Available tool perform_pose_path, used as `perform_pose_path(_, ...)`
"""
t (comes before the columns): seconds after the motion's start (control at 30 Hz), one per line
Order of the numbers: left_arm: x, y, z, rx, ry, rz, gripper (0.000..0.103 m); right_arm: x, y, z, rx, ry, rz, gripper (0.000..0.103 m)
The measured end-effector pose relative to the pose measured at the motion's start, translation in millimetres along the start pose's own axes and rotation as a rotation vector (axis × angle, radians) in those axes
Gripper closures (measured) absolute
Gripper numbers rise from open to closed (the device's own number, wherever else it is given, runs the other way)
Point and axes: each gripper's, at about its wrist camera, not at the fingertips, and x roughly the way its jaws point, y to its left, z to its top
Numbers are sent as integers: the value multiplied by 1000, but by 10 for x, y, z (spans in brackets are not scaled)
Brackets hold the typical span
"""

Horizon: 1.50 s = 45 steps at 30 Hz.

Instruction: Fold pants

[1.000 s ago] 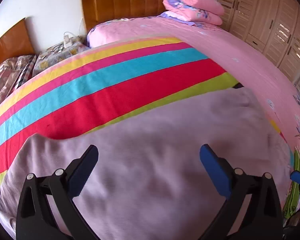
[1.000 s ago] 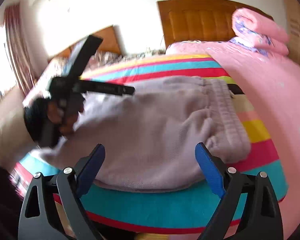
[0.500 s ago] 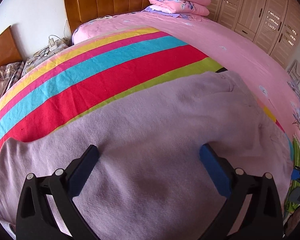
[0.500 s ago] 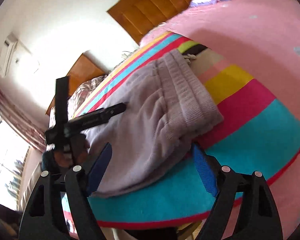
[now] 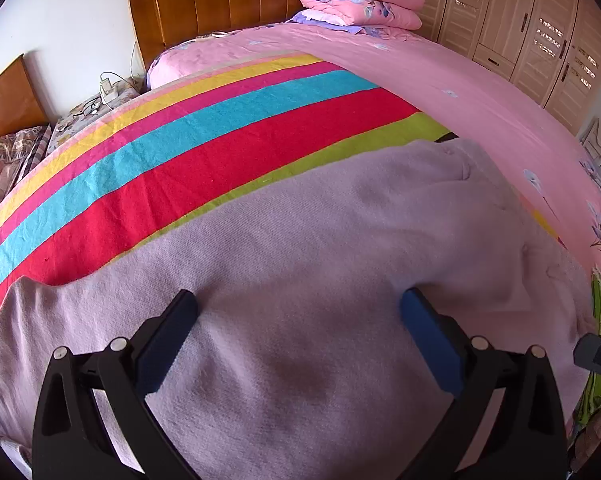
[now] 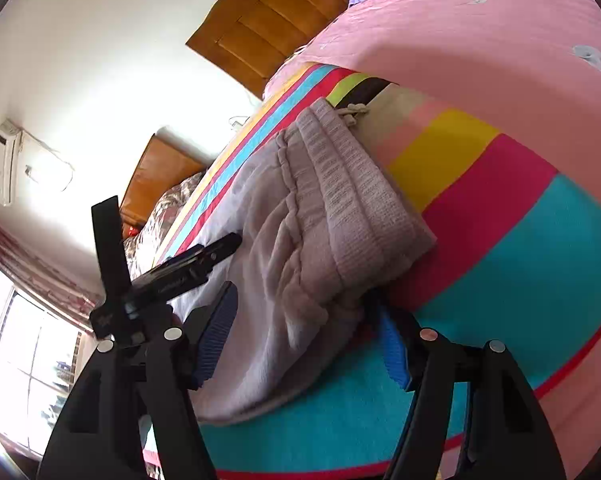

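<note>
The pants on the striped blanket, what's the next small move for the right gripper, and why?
Probably finish closing the right gripper on the near edge of the lilac pants. Its jaws are closing with that edge between them, one finger slipped under the cloth on the striped blanket. The left gripper hangs open over the pants, gripping nothing.

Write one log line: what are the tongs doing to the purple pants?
left tongs: open over pants | right tongs: closing around waistband corner, not yet pinched | striped blanket: underneath

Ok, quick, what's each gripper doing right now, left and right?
Left gripper: jaws open over the lilac knitted pants, gripping nothing.
Right gripper: jaws closing around the pants' near edge, fabric between them, not yet clamped.
</note>
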Motion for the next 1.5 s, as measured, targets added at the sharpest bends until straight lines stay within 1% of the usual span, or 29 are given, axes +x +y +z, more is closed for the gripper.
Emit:
perform_pose_path(0.07,-114,76,-3,-34,-12,4,1,2,30,-41,-29,51,13,36)
perform_pose_path(0.1,-265,143,-10,-59,-41,1,2,-13,37,-60,-39,85,28,38)
perform_pose_path(0.2,-863,421,-100,-134,-138,-65,1,-54,-23,-91,-20,132,69,41)
perform_pose_path(0.23,-1045,534,-169,-148,-155,-58,1,-52,-34,-102,-12,130,74,41)
perform_pose_path(0.3,-1413,823,-395,-174,-191,12,1,-48,-20,-103,-2,106,56,41)
perform_pose_path(0.4,-1882,1392,-876,-276,-211,101,1,13,-8,-103,53,53,41,41)
perform_pose_path(0.47,-2087,1745,-1232,-335,-187,194,1,61,37,-116,73,23,27,42)
perform_pose_path(0.5,-2159,1896,-1424,-360,-168,239,1,81,10,-128,98,19,22,56)
perform_pose_path(0.53,-2212,2031,-1594,-387,-148,266,1,109,-48,-153,135,21,31,67)
perform_pose_path(0.57,-2239,2139,-1764,-417,-126,274,1,109,-86,-149,157,3,51,76)
perform_pose_path(0.63,-2227,2276,-2080,-462,-88,256,1,99,-126,-185,196,-16,84,77)
perform_pose_path(0.7,-2076,2311,-2297,-475,-35,261,1,99,-169,-215,251,-56,137,78)
perform_pose_path(0.73,-1942,2302,-2390,-464,9,267,1,76,-152,-230,259,-84,155,79)
perform_pose_path(0.77,-1827,2262,-2429,-422,28,305,1,48,-93,-230,243,-108,155,79)
perform_pose_path(0.8,-1831,2176,-2454,-359,-16,349,1,4,21,-215,202,-134,141,80)
perform_pose_path(0.83,-1824,2162,-2451,-345,-15,358,1,-43,203,-194,140,-159,126,80)
perform_pose_path(0.9,-1850,2265,-2450,-379,-13,307,1,-114,732,-156,-48,-193,89,80)
perform_pose_path(0.93,-1931,2338,-2474,-407,-37,287,1,-128,1078,-168,-174,-205,53,80)
perform_pose_path(1.0,-2174,2491,-2548,-468,-124,261,1,-66,1776,-278,-422,-200,7,80)
perform_pose_path(1.1,-2589,2776,-2736,-590,-246,244,1,275,2828,-721,-787,-145,8,80)
perform_pose_path(1.17,-2830,2957,-2882,-672,-307,234,1,599,3399,-1204,-1032,-83,31,80)
perform_pose_path(1.2,-2937,3044,-2988,-711,-331,231,1,772,3611,-1481,-1141,-39,42,80)
perform_pose_path(1.23,-3037,3126,-3075,-753,-351,231,1,973,3772,-1805,-1249,30,50,80)
perform_pose_path(1.3,-3182,3224,-3287,-816,-372,231,1,1405,3903,-2395,-1431,195,46,80)
perform_pose_path(1.33,-3263,3243,-3363,-836,-380,231,1,1584,3846,-2717,-1527,253,21,80)
perform_pose_path(1.37,-3320,3254,-3448,-849,-383,228,1,1705,3712,-3016,-1626,278,-28,80)
perform_pose_path(1.4,-3356,3262,-3519,-858,-379,221,1,1736,3627,-3226,-1720,195,-61,80)
perform_pose_path(1.43,-3390,3249,-3579,-864,-374,210,1,1707,3607,-3306,-1755,146,-77,80)
perform_pose_path(1.5,-3411,3220,-3649,-868,-371,156,1,1682,3628,-3145,-1680,181,-41,81)
